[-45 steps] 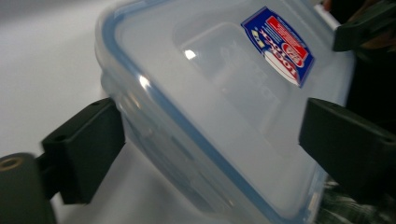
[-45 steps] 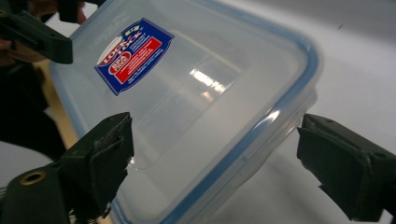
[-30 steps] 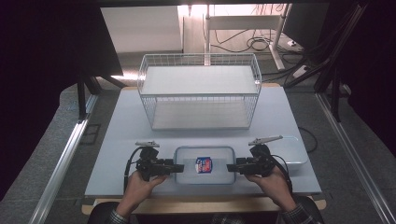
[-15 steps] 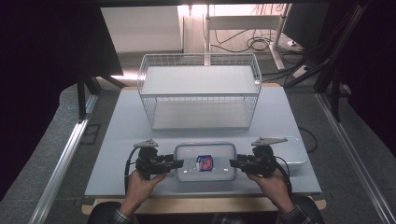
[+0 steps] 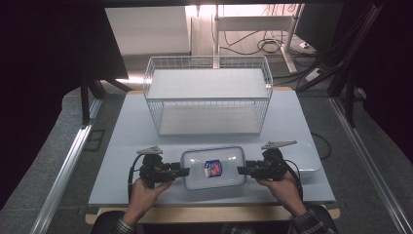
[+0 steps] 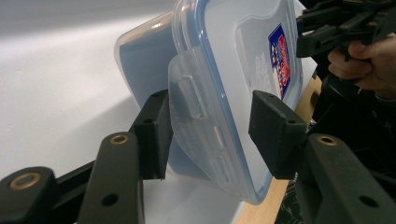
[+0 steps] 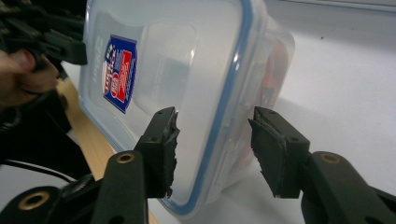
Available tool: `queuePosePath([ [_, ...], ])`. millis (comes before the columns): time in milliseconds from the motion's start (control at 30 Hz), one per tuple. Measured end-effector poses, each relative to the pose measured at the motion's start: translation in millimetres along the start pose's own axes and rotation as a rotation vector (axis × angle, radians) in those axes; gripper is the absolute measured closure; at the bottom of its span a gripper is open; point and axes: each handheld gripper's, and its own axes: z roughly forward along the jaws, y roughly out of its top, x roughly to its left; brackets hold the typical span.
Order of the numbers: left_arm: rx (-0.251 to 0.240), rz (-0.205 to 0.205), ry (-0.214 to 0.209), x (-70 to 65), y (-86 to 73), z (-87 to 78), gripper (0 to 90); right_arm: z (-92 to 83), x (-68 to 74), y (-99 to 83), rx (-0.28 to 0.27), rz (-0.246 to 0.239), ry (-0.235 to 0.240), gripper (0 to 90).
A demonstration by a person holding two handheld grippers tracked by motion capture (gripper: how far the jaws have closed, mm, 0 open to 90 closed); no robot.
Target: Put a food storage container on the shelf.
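Claws [image 5: 184,171] [image 5: 241,170] flank lidded container [image 5: 213,167] on pale table [image 5: 131,127] (dim room).

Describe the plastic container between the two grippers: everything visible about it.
The container is a clear, rounded-rectangular plastic box. Its lid is on, rimmed by a blue seal, with hinged latch flaps at the short ends and a red-and-blue sticker on top. It lies at the table's near edge, before the wire basket. The left gripper and right gripper straddle its ends.

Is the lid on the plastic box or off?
On: the blue-rimmed lid covers the box, its end flap folded down.
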Motion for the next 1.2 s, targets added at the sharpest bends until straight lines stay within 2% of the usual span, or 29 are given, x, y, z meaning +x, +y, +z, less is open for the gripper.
queuePosePath([
  [33,0.001,0.0,0.0,0.2,0.0,0.0,50.3,0.5,-2.5,0.0,-0.006,0.015,0.014,50.0],
  [167,0.007,0.008,-0.003,1.0,-0.4,0.0,49.7,2.7,-5.3,1.6,0.008,0.014,0.024,45.7],
  [233,0.01,0.019,-0.005,1.2,-0.6,-0.3,49.6,5.4,-12.3,2.9,0.011,0.047,0.057,42.1],
  [367,0.012,0.022,-0.007,1.5,-0.9,-0.6,49.5,7.2,-18.3,5.6,0.02,0.069,0.09,42.4],
  [433,0.011,0.019,-0.011,2.5,-1.3,-0.6,49.4,7.3,-18.7,7.9,0.024,0.079,0.107,47.9],
  [533,0.008,0.02,-0.008,1.5,-1.8,-0.6,49.2,6.5,-17.6,8.8,0.037,0.084,0.105,48.7],
  [633,-0.016,-0.023,0.0,1.4,-4.6,1.2,48.0,4.4,-11.5,7.6,0.028,0.089,0.085,49.0],
  [733,-0.022,-0.039,0.008,1.1,-5.5,1.9,45.2,2.6,-7.7,5.9,0.016,0.094,0.079,49.4],
  [767,-0.025,-0.064,0.004,0.8,-6.7,3.4,44.6,0.2,-4.4,3.9,0.006,0.1,0.08,49.9],
  [833,-0.026,-0.079,-0.003,1.3,-7.2,3.8,44.5,-0.2,-3.5,3.2,0.007,0.099,0.077,49.9],
  [900,-0.027,-0.132,-0.03,3.8,-8.7,5.6,45.5,-0.5,-3.6,0.9,0.016,0.113,0.07,50.1],
  [1067,-0.027,-0.157,-0.029,3.3,-7.9,5.2,46.1,-0.5,-3.0,0.4,0.013,0.128,0.067,50.3],
  [1200,-0.036,-0.16,-0.006,0.0,-4.6,3.6,48.0,0.6,-1.6,-0.6,0.021,0.148,0.048,51.7],
])
